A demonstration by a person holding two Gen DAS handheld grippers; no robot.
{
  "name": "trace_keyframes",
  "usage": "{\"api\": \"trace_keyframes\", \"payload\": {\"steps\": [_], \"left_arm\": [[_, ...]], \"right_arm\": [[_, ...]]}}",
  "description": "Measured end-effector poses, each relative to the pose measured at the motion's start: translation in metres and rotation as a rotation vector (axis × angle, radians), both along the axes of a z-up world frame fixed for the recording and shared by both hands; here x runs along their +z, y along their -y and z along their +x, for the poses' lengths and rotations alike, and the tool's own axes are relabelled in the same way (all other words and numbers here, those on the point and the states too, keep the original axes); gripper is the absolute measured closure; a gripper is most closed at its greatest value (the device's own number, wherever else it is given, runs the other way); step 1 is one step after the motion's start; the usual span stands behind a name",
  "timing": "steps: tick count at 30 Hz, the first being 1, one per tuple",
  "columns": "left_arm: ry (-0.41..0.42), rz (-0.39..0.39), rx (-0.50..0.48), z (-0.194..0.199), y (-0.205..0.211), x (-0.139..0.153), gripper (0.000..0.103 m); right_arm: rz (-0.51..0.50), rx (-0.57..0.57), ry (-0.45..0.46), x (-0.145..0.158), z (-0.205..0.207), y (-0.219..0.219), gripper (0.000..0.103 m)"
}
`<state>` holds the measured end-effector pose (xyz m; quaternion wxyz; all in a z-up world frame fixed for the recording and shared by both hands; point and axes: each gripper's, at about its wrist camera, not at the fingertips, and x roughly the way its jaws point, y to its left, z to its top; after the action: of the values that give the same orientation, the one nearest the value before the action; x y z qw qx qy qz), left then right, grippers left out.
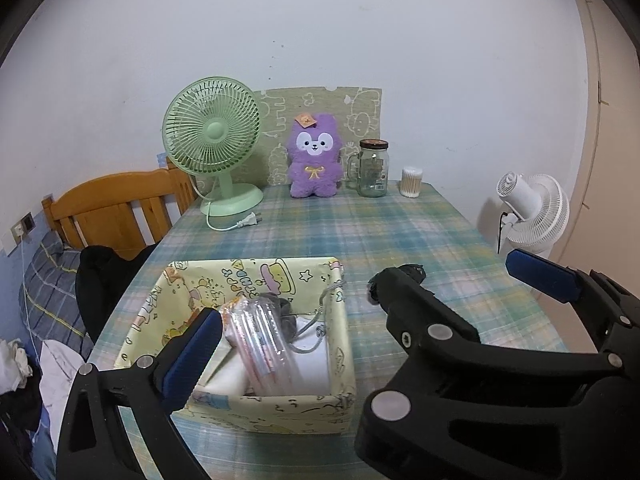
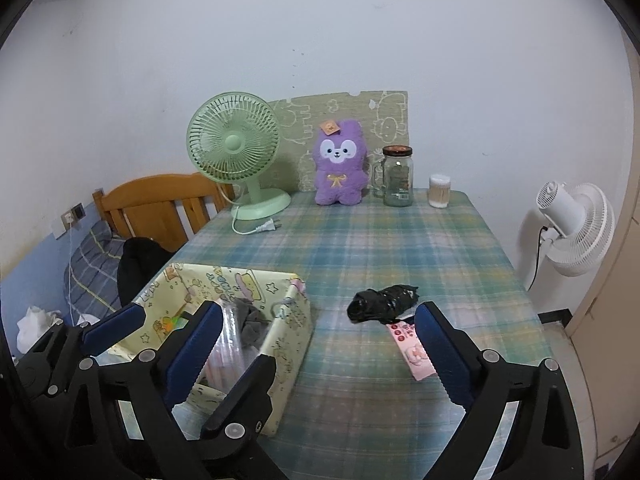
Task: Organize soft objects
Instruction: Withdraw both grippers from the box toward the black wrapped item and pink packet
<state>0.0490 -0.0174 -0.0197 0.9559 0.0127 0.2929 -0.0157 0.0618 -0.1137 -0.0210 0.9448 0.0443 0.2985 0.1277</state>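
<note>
Left gripper (image 1: 372,320) jaws spread wide, nothing between pads, hanging above the yellow cartoon-print fabric box (image 1: 280,408). Right gripper (image 2: 320,352) also wide, empty. Box at 7 o'clock on the plaid tablecloth (image 2: 380,240), holding a clear plastic pack (image 1: 260,336) and grey cloth (image 2: 250,322). Black crumpled bundle (image 2: 382,304) at 5 o'clock from the purple plush (image 2: 340,164), touching a pink packet (image 2: 414,352).
</note>
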Motion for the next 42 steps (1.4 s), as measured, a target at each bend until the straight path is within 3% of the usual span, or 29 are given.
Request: {"api": "trace_keyframes", "payload": {"steps": [9,27,42], "left_arm": [[-0.026,0.012,-0.023,0.008,0.021,-0.010,0.001],[-0.059,0.031,-0.105,0.038,0.072,-0.023,0.008],[-0.150,0.028,-0.088,0.070,0.099,-0.057,0.018]], "right_arm": [[-0.011,0.019,-0.010,-0.013,0.009,0.021,0.005],[-0.027,-0.052,-0.036,-0.033,0.034,0.071,0.005],[-0.024,-0.095,-0.146,-0.076,0.066,0.097,0.005]]}}
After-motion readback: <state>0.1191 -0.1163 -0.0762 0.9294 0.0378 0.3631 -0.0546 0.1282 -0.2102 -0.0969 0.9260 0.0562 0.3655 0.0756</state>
